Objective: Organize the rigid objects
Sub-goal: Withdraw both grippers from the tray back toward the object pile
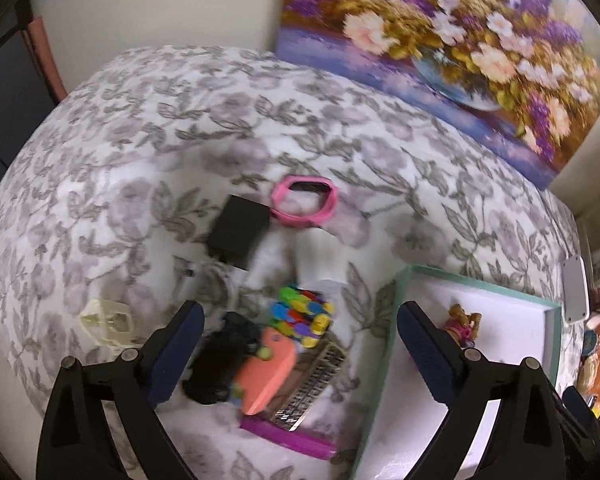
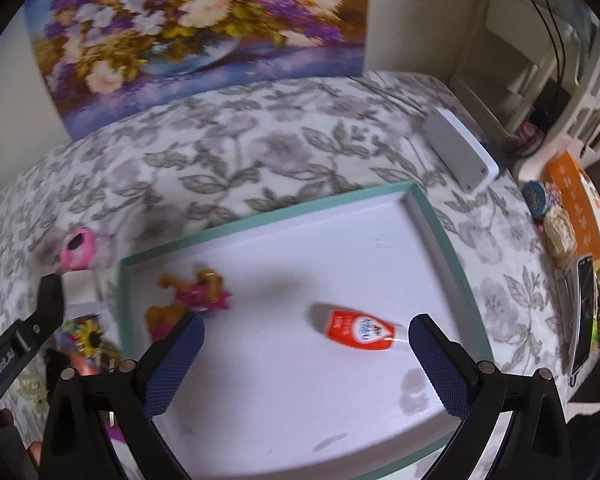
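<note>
Both grippers, left (image 1: 300, 344) and right (image 2: 306, 346), gape wide and hold nothing. One hangs over the pile (image 1: 276, 356) of small things on the floral cloth (image 1: 148, 128), the other over the tray (image 2: 440, 220), where a red bottle (image 2: 358, 330) and a toy (image 2: 198, 292) already lie. Sorting looks partly done, between placements; next, the left gripper probably needs to drop onto one pile item, perhaps the black car (image 1: 220, 360), and close squarely on it.

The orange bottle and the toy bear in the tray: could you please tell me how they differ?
The orange bottle is smooth, with a white label and a clear tip; the toy bear is brown, lumpy, dressed in pink. The bottle lies toward the tray's right side, the bear by its left wall. Both rest loose on the white floor, gripped by neither gripper.
</note>
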Demonstrator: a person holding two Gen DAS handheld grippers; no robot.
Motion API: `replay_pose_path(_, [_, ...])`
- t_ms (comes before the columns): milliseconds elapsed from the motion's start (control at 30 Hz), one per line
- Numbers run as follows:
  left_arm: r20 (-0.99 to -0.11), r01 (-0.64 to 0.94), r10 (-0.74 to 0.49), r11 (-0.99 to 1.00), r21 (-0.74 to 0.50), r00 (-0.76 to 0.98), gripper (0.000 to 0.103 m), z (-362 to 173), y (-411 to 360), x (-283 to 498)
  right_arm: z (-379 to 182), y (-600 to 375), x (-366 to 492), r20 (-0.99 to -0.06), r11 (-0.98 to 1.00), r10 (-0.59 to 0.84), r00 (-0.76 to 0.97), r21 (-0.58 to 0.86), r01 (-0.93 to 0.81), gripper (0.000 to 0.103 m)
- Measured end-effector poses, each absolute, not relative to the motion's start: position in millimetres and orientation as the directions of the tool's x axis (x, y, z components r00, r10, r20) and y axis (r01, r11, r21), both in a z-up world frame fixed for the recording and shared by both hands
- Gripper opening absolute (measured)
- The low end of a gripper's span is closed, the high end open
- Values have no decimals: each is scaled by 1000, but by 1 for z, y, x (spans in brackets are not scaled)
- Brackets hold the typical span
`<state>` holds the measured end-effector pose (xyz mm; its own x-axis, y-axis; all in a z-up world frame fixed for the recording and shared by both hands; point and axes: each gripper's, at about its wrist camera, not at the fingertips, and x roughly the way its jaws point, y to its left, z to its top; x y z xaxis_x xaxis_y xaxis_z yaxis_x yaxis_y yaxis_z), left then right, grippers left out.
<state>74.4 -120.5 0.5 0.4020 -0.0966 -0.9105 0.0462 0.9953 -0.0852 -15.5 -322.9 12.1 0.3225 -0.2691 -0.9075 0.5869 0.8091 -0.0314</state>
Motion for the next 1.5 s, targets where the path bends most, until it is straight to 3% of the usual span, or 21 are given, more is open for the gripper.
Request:
replay_pose_path(500, [-903, -31, 19, 1000, 6, 430, 97, 25, -43, 54, 24, -246, -20, -906, 890, -189, 379, 5, 456, 103])
replay_pose_path(1100, [-927, -188, 4, 980, -71, 374, 97, 7, 62, 41, -6, -180, -21, -943, 936, 16, 334, 132, 327, 103])
replay_pose_path(1500, [-949, -192, -30, 977, -94, 313, 97, -15, 71, 52, -34, -152, -12, -958, 934, 75, 277, 165, 318, 103])
